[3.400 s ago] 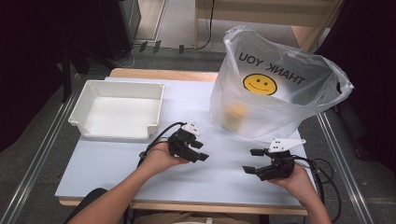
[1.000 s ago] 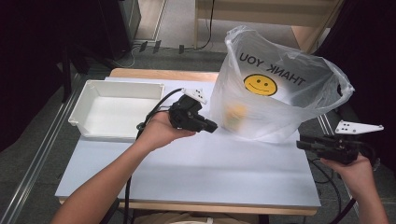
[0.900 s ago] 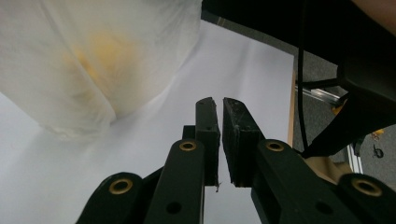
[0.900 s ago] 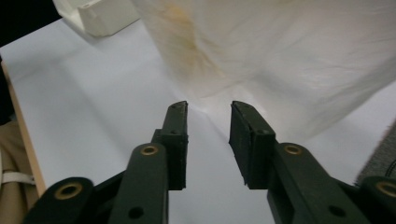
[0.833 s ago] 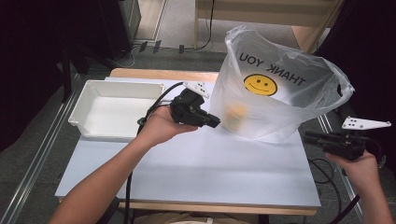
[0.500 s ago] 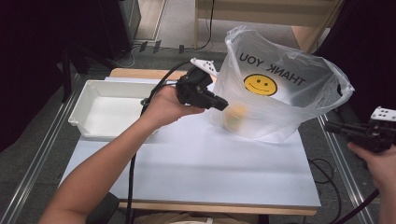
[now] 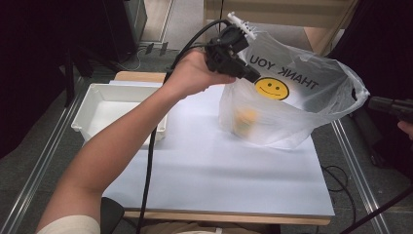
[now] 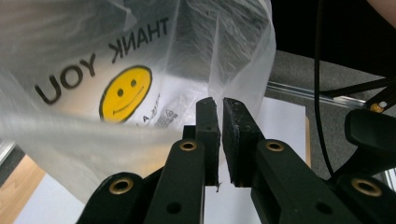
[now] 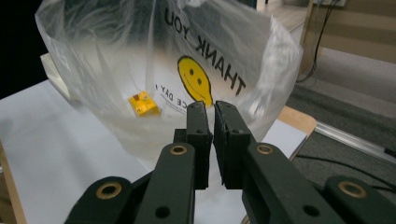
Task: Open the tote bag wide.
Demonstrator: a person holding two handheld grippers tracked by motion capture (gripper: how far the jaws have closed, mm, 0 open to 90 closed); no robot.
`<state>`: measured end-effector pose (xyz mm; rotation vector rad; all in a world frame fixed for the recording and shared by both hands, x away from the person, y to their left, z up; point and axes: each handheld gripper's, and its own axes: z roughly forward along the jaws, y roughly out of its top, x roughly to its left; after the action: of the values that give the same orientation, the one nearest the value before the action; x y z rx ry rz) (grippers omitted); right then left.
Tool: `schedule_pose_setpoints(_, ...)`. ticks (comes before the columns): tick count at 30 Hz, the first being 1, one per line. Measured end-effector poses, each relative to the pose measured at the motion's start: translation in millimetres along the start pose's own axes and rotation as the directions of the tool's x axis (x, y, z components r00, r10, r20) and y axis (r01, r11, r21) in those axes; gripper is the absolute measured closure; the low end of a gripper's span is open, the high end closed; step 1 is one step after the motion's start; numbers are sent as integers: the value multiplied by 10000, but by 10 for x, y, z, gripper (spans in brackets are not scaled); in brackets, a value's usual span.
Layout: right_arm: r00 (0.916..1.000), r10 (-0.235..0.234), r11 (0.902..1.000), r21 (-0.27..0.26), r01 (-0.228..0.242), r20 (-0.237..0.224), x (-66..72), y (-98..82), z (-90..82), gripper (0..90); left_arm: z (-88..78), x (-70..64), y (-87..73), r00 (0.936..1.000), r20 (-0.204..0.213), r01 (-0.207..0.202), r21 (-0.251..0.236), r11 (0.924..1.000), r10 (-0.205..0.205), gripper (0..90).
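A clear plastic bag (image 7: 292, 112) printed with THANK YOU and a yellow smiley stands on the white table (image 7: 219, 175). A small yellow item (image 7: 245, 119) lies inside it, and the right gripper view also looks in at the yellow item (image 9: 144, 103). My left gripper (image 7: 253, 77) is raised at the bag's upper left rim, jaws pinched on the film (image 8: 220, 100). My right gripper (image 7: 374, 102) is at the far right edge, where the bag's right handle stretches toward it. Its jaws have just been closing and now pinch the bag's rim (image 9: 214, 106).
An empty white tray (image 7: 112, 105) sits at the table's back left, under my left forearm. A black cable (image 7: 146, 185) hangs from the left gripper across the table's front. Metal rails (image 7: 350, 161) run along both sides of the table.
Both hands have risen. The left gripper went up and toward the back with the bag's left rim. The right gripper moved up and right, and the bag's mouth is pulled wider.
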<state>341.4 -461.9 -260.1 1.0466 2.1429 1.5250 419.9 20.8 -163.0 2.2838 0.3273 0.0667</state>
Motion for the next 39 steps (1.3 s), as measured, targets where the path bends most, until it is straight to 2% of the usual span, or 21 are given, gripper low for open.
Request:
schedule_pose_setpoints(3, 9997, -107, 9995, -290, 100, -224, -52, 151, 21, 858, 8, 48, 127, 10000, -7, 27, 26, 10000, -27, 860)
schedule_pose_setpoints(5, 9993, -276, 9993, -265, 270, -244, -58, 262, 51, 860, 10, 59, 176, 10000, -38, 17, 19, 10000, -17, 861)
schedule_pose_setpoints(8, 9982, -476, 9987, -181, 470, -366, -26, 435, 131, 859, 18, 97, 356, 9999, -127, -34, -40, 10000, 34, 861)
schedule_pose_setpoints(14, 9941, -859, 9958, 262, 878, -667, 81, 754, 450, 860, 98, 177, 623, 9999, -142, -78, 49, 10000, 78, 862)
schedule_pose_setpoints(17, 9900, -1099, 9929, 357, 1134, -889, 161, 877, 642, 860, 144, 203, 709, 9998, -172, -89, 92, 9999, 90, 862)
schedule_pose_setpoints(19, 9884, -1193, 9916, 385, 1233, -935, 180, 903, 687, 860, 192, 215, 770, 9997, -244, -86, 88, 9999, 88, 863)
schedule_pose_setpoints(21, 9838, -1361, 9884, 511, 1428, -1171, 262, 997, 892, 860, 293, 243, 818, 9995, -309, -72, 132, 9999, 76, 862)
schedule_pose_setpoints(23, 9826, -1392, 9878, 529, 1465, -1229, 278, 1013, 940, 860, 346, 259, 823, 9995, -317, -31, 214, 9998, 38, 863)
schedule_pose_setpoints(24, 9790, -1509, 9852, 603, 1603, -1369, 335, 1047, 1076, 859, 433, 287, 812, 9993, -367, 3, 308, 9995, 8, 863)
schedule_pose_setpoints(25, 9790, -1509, 9852, 603, 1603, -1369, 335, 1047, 1076, 859, 433, 287, 812, 9993, -367, 3, 308, 9995, 8, 863)
schedule_pose_setpoints(26, 9758, -1660, 9816, 705, 1773, -1424, 380, 1069, 1189, 859, 501, 313, 793, 9991, -421, 24, 346, 9994, -10, 863)
schedule_pose_setpoints(27, 9758, -1660, 9816, 705, 1773, -1424, 380, 1069, 1189, 859, 501, 313, 793, 9991, -421, 24, 346, 9994, -10, 862)
schedule_pose_setpoints(28, 9733, -1739, 9787, 828, 1876, -1496, 417, 1086, 1290, 860, 564, 349, 772, 9988, -482, 80, 463, 9989, -58, 861)
schedule_pose_setpoints(31, 9703, -1868, 9752, 902, 2021, -1540, 441, 1090, 1372, 859, 611, 397, 728, 9987, -499, 149, 524, 9985, -122, 859)
schedule_pose_setpoints(32, 9675, -1962, 9713, 1034, 2140, -1596, 467, 1075, 1463, 859, 631, 420, 698, 9985, -523, 202, 572, 9982, -172, 859)
schedule_pose_setpoints(36, 9668, -1959, 9692, 1178, 2164, -1642, 490, 1036, 1561, 859, 700, 519, 538, 9968, -662, 488, 685, 9965, -443, 860)
schedule_pose_setpoints(39, 9707, -1791, 9695, 1391, 2018, -1600, 493, 974, 1660, 859, 747, 590, 412, 9953, -726, 708, 828, 9941, -648, 861)
